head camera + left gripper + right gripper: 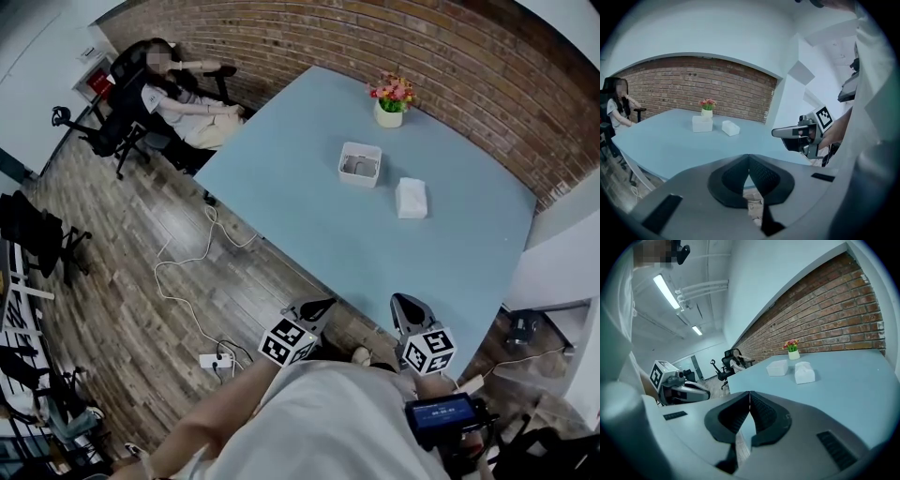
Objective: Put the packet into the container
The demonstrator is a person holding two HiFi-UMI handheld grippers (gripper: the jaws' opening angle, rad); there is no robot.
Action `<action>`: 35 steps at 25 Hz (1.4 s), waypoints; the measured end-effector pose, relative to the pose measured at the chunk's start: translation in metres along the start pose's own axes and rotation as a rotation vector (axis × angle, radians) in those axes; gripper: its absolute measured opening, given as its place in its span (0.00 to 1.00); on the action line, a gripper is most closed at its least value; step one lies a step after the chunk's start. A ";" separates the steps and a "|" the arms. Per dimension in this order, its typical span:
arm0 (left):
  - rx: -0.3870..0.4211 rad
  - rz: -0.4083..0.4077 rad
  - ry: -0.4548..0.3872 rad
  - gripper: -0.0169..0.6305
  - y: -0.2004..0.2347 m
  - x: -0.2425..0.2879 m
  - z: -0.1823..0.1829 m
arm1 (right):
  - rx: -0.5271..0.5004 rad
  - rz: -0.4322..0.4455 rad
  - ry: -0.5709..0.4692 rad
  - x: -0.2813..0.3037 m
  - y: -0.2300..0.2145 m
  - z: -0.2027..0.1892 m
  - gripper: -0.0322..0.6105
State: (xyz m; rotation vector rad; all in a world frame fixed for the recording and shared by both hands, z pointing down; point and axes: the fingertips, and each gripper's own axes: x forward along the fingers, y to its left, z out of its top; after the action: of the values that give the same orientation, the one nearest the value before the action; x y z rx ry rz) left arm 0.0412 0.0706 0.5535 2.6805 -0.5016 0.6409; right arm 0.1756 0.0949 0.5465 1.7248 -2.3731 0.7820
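A white packet (411, 198) lies on the light blue table (309, 197), right of a white open container (360, 164). The packet (730, 127) and the container (702, 123) also show far off in the left gripper view, and the packet (804, 372) and container (777, 367) in the right gripper view. My left gripper (323, 304) and right gripper (401, 302) hang side by side at the table's near edge, well short of both. Both are shut with nothing between their jaws (749, 157) (749, 393).
A small pot of flowers (391, 100) stands behind the container near the brick wall. A person sits on an office chair (122, 112) past the table's far left corner. Cables and a power strip (215, 360) lie on the wooden floor left of me.
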 end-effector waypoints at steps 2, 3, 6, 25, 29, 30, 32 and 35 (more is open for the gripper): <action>0.003 -0.016 0.002 0.04 0.013 -0.001 0.002 | 0.007 -0.013 -0.003 0.012 0.005 0.004 0.07; 0.005 -0.024 0.003 0.04 0.019 -0.002 0.003 | 0.009 -0.021 -0.004 0.017 0.008 0.005 0.07; 0.014 -0.050 0.007 0.04 0.037 -0.005 0.006 | 0.013 -0.049 -0.008 0.032 0.014 0.010 0.07; 0.038 -0.111 -0.018 0.04 0.119 -0.025 0.021 | -0.029 -0.178 -0.006 0.098 0.030 0.043 0.07; 0.032 -0.105 -0.021 0.04 0.125 -0.024 0.024 | -0.029 -0.185 0.006 0.106 0.022 0.045 0.07; 0.030 -0.102 -0.022 0.04 0.127 -0.023 0.025 | -0.028 -0.185 0.009 0.109 0.020 0.045 0.07; 0.029 -0.091 -0.023 0.04 0.131 -0.023 0.026 | -0.029 -0.182 0.016 0.114 0.014 0.046 0.07; 0.023 -0.070 -0.023 0.04 0.138 -0.021 0.028 | -0.036 -0.183 0.037 0.125 0.004 0.044 0.07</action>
State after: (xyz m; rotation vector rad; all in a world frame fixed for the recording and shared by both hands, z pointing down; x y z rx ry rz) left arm -0.0224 -0.0569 0.5528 2.7166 -0.4061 0.6007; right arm 0.1374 -0.0322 0.5536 1.8619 -2.1539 0.7323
